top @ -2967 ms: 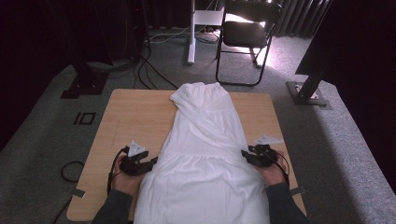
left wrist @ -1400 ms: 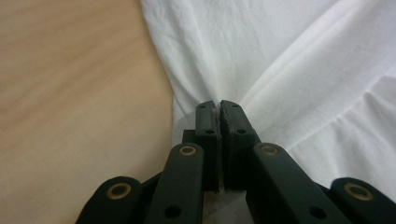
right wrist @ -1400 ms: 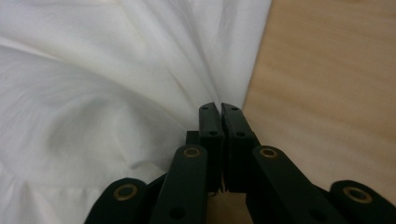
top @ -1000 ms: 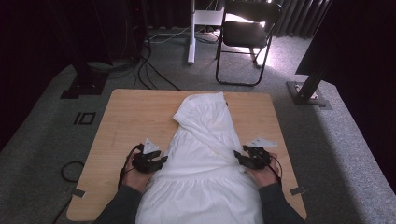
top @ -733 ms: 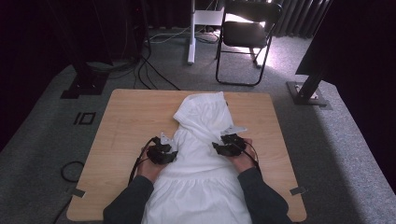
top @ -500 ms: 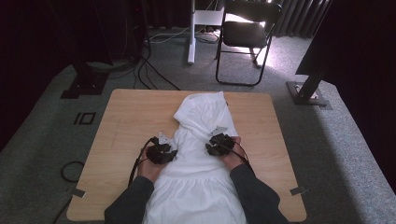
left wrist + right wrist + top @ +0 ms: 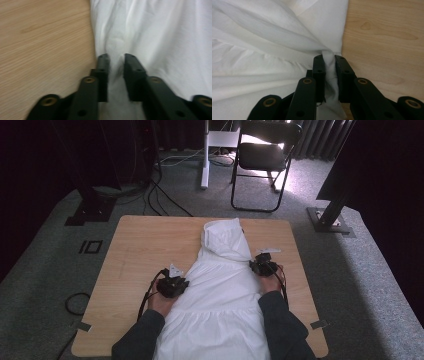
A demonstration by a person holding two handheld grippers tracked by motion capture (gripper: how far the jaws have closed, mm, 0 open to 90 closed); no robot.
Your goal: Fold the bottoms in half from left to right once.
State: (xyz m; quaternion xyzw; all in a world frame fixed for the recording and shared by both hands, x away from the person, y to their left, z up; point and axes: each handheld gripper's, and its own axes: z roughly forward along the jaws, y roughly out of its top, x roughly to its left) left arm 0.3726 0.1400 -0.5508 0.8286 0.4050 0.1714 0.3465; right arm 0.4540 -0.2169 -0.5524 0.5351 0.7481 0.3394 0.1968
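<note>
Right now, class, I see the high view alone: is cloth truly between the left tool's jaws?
Observer: Yes. In the left gripper view a fold of the white garment sits between the jaws of the left tool, which have just been closing.
Operator: And the right tool?
Observer: Its jaws, also just closing, pinch a bunched fold tightly in the right gripper view.
Operator: How near the garment's edge?
Observer: Right at the side edge; the bare wood of the table begins beside that fold.
</note>
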